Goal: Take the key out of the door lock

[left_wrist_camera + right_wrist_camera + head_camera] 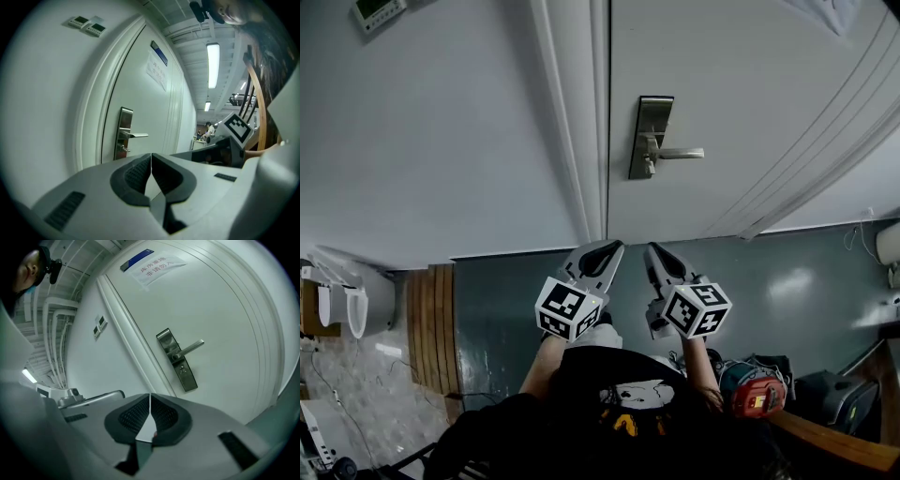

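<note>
A white door carries a steel lock plate (652, 136) with a lever handle (680, 153) that points right. A small key (649, 170) sticks out of the plate below the lever, also seen as the key (124, 149) in the left gripper view and the key (183, 371) in the right gripper view. My left gripper (613, 247) and right gripper (652, 249) hang side by side low in front of the door, well short of the lock. Both grippers, left (151, 157) and right (150, 398), are shut with nothing between their pads.
The door frame (577, 122) runs along the left of the lock, with a wall panel (377, 11) beyond it. A wooden slat mat (431, 319) and a white fixture (356, 295) lie at the left on the floor. A red tool (757, 394) and cables lie at the right.
</note>
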The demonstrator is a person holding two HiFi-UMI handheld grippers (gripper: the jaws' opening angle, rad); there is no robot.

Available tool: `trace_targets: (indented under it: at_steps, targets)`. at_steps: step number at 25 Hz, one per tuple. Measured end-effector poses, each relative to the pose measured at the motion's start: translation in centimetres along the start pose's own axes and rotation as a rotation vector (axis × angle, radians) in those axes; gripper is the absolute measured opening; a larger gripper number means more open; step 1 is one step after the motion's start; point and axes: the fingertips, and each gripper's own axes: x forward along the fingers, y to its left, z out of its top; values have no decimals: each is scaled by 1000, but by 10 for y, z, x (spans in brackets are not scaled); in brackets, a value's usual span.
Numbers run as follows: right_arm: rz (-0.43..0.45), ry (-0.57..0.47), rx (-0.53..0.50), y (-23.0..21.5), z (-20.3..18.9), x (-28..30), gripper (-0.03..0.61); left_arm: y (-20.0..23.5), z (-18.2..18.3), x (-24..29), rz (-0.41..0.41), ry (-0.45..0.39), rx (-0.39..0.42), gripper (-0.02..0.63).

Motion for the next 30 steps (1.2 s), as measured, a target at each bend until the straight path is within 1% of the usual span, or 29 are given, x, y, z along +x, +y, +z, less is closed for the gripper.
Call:
trace_targets:
  at_steps: [7, 11, 16, 22, 26, 30]
  targets:
    - [-69, -15, 10, -14, 10, 28, 8, 25, 3, 22, -70, 10, 5, 11]
    - [-91, -28, 26, -18, 13, 43, 8, 37, 3, 23, -89, 13, 9, 9]
    - [-90, -19, 50, -16, 9, 56, 8, 47, -2, 21, -91, 21, 0, 11]
    - [-95, -8, 56, -18, 4, 58, 9, 47, -9, 21, -96, 32, -5, 9]
    - [-90, -21, 81, -24, 8, 57, 9, 42, -8, 25, -98, 33, -6, 11]
    - [-73, -29, 87, -35, 17, 60, 9, 38, -6, 30, -78, 31, -9, 9]
